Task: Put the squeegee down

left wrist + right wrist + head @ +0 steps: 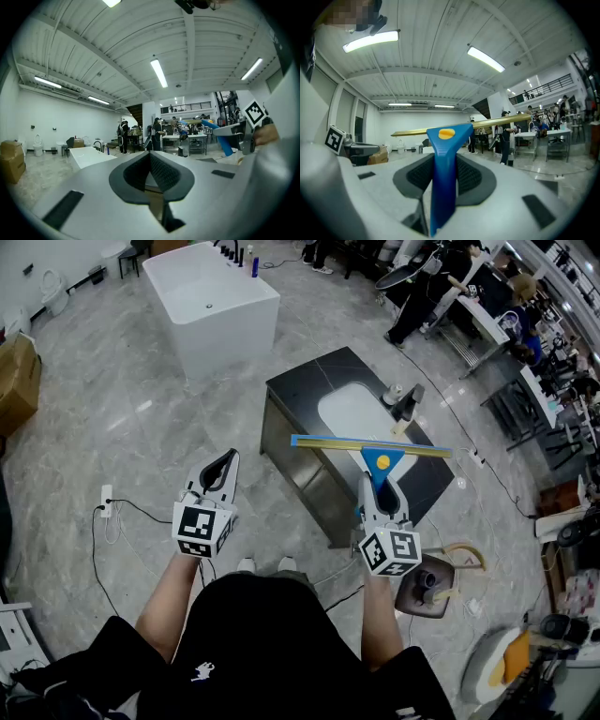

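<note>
The right gripper (378,491) has its jaws clamped on the blue handle of the squeegee (383,463), with the pads pressing on both sides. The squeegee is held in the air. Its long blade lies level and crosswise above the dark counter (312,378), over the white sink (347,413). The left gripper (223,468) has its jaws closed together with nothing between them, and sits left of the counter.

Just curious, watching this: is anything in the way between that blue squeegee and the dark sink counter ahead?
Nothing visible. The right tongs grip the squeegee close by the counter, whose top holds only a faucet beside the basin.
</note>
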`<state>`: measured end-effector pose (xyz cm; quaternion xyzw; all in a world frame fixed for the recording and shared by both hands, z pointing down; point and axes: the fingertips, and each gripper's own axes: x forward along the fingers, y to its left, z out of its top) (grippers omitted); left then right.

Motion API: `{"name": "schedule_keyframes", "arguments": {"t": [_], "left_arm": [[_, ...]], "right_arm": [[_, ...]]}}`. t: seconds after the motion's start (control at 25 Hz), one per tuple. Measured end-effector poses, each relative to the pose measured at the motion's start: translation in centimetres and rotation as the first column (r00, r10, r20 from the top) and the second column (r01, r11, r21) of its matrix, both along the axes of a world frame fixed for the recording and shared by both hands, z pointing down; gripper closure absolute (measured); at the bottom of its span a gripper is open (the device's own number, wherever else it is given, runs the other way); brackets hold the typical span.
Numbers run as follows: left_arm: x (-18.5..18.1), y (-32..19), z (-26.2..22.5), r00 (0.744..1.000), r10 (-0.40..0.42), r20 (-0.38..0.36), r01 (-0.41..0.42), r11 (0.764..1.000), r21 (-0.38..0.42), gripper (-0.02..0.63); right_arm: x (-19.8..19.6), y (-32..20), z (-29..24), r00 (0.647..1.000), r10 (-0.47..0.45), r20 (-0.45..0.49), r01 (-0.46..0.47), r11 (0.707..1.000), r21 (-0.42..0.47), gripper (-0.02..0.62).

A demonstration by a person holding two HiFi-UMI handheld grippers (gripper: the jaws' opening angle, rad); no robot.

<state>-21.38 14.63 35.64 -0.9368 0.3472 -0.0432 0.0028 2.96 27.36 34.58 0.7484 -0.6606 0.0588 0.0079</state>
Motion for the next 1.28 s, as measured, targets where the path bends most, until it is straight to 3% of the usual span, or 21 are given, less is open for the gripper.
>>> {"name": "schedule_keyframes", "arguments": {"t": [0.48,0.84,1.28], "left_arm": [[-1.8,-1.1,0.2,1.000,0.014,-0.010,-0.014,1.000,0.005,0.603],[-3.5,-1.8,1.5,1.000,-0.011,0.016,0.011,1.000,-0.007,0.603],[-0.2,-4.6,2.6,1.000,-0.019,0.011,0.019,0.999,-0.033,0.603]], "right_arm": [[-1.6,-0.8,-0.5,1.000,0.011,0.018,-0.012,1.000,0.024,0.463],[-3.6,-1.9,-0.4,0.999,-0.049,0.019,0.049,0.999,0.008,0.463],[0.0,-6.2,1.6,0.994,-0.097,0.054,0.098,0.995,-0.011,0.463]]}}
